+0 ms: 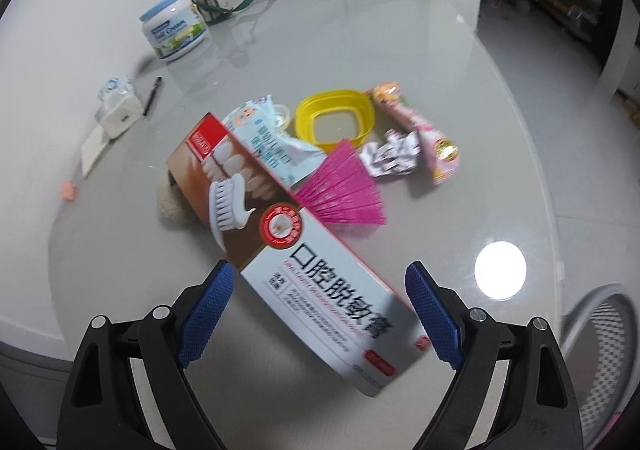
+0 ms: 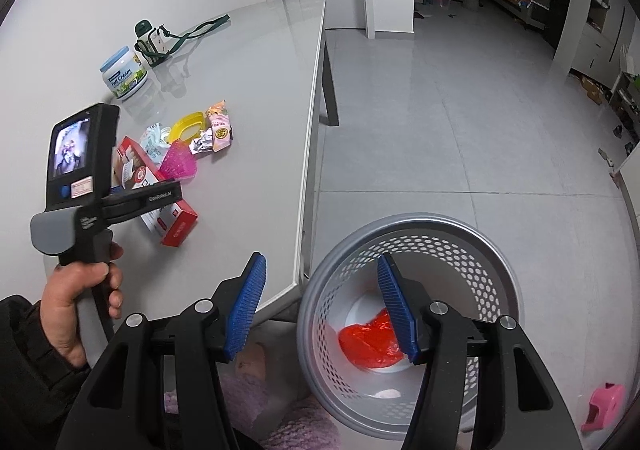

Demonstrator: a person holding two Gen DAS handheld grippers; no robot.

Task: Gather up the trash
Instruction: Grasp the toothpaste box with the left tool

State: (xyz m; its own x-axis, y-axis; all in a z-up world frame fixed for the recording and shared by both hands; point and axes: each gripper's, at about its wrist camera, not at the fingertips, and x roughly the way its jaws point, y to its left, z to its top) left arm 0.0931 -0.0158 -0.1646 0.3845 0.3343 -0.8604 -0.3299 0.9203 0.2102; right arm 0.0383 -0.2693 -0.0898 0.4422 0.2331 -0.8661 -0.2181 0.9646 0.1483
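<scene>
Grey glossy table, tiled room, trash half gathered

The left gripper stands wide open astride the toothpaste box, pads clear of it; beyond lie a pink fan, yellow lid and wrappers on the table. The right gripper hangs open and empty over the perforated grey basket holding a red bag on the pale tiled floor.

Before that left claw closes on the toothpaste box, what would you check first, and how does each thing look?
1. Left gripper open: ok.
2. Toothpaste box between its fingers: ok.
3. Pads touching the box: cannot tell.
4. Pink fan clear of the grip: ok, it lies past the fingertips.
5. Basket has room: ok, only a red wrapper inside.
6. Right gripper empty: ok.
</scene>
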